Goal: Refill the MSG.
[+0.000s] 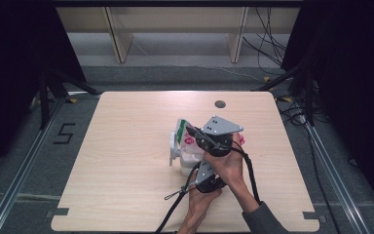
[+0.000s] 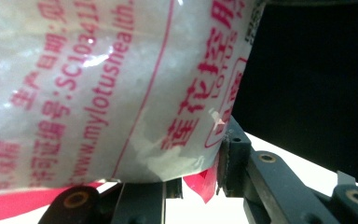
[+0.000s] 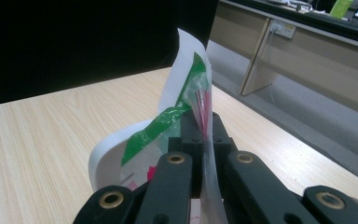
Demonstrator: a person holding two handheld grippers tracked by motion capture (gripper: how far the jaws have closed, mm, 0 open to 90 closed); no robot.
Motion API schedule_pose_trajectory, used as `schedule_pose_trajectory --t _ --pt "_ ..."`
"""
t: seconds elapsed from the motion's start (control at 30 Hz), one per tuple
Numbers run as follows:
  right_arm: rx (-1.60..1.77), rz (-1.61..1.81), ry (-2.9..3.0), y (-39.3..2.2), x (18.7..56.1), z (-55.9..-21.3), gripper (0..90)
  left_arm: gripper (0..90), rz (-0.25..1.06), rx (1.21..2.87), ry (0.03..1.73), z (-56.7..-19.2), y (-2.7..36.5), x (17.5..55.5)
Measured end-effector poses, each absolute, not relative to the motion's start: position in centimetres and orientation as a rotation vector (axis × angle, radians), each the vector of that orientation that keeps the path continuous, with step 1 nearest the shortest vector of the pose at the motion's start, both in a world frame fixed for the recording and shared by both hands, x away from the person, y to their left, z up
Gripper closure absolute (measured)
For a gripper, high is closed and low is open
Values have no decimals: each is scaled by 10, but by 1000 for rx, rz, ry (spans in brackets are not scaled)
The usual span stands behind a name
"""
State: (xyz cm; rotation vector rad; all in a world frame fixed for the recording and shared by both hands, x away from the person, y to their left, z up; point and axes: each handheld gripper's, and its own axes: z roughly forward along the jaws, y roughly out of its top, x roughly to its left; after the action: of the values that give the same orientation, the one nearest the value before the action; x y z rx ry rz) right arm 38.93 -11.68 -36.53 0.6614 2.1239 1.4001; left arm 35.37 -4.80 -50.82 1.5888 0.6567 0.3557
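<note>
Where the hands crossed near the middle of the table [image 1: 126,161], much of the bag [image 1: 184,141] was hidden behind them in the high view. There the right gripper [image 1: 195,132] lay over the bag's top and the left gripper [image 1: 198,171] sat below it, its jaw tips lost under the right hand [image 1: 229,163]. In the right gripper view the jaws were closed on the bag's [image 3: 168,126] thin upper edge, clear film with green and red print. In the left gripper view the bag [image 2: 102,93], full of white grains and printed in red, blocked most of the sight; one jaw pressed its lower corner, the other jaw was cut off, so I could not tell whether that grip was closed. The bag's base was hard to make out. The tabletop was pale wood with a dark round hole [image 1: 219,104] near its far edge. Beyond lay grey floor [image 1: 175,73], cables [image 1: 272,48], and wooden furniture legs [image 1: 119,41], with black curtains [image 1: 9,73] at both sides.
</note>
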Motion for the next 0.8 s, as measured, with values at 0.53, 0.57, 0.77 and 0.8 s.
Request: schedule_pose_trajectory --t 0.53,0.57,0.77,0.8 --pt "661 1397 2115 -117 389 -365 900 743 344 1583 657 -508 -49 354" --pt "665 1382 2110 -116 389 -365 900 743 340 1581 661 -508 -49 354" --pt "652 1390 2122 -115 389 -366 900 744 345 1580 664 -508 -48 354" --pt "660 1385 2122 -115 390 -366 900 744 348 1579 658 -508 -48 355"
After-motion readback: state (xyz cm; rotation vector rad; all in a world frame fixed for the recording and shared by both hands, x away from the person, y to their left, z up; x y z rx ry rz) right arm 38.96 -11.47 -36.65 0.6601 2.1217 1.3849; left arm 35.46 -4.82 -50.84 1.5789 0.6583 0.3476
